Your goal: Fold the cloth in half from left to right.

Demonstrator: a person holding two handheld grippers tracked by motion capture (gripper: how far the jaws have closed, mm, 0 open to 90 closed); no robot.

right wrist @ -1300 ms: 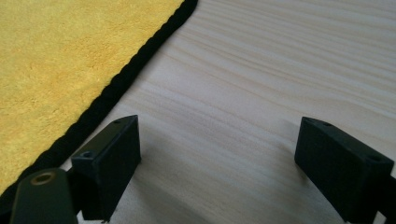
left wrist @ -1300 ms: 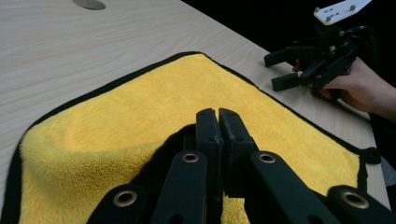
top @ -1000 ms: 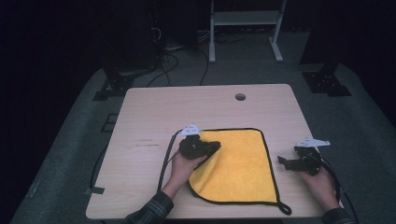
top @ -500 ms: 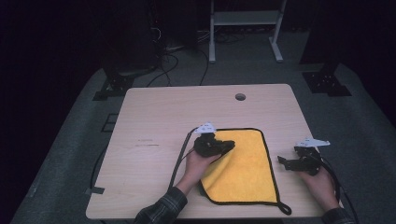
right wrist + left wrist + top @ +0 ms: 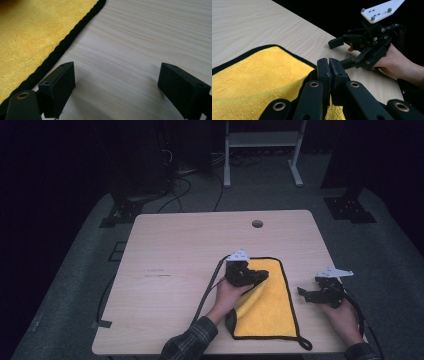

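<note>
Across the right half of the pale wooden tabletop (image 5: 175, 270) lies a yellow cloth (image 5: 272, 310) with black edging, its right and far edges flat on the wood and its left side lifted and doubled over toward the right. It sits on the near side, well clear of the small round hole (image 5: 257, 223) near the far edge. That fold is there because the left hand-held gripper (image 5: 250, 276) has its jaws clamped tight on the cloth's left edge; in the left gripper view the yellow pile bunches up under the two pressed-together jaws (image 5: 329, 72). Holding the edge high and over the middle looks like the way to lay one half upon the other, so I judge a fold in half to be under way and partly done.

The right hand-held gripper (image 5: 312, 295) waits just beside the cloth's right edge, apart from it, low over bare wood with its jaws spread wide and nothing between them. Placed there, it seems ready to pin or take the right border once the folded half arrives.

Around the tabletop the room is dark, with grey floor covering, black stand feet and loose cables on the far side, and a light metal frame (image 5: 262, 150) beyond. A cable (image 5: 207, 290) trails from the left gripper toward the near edge.
</note>
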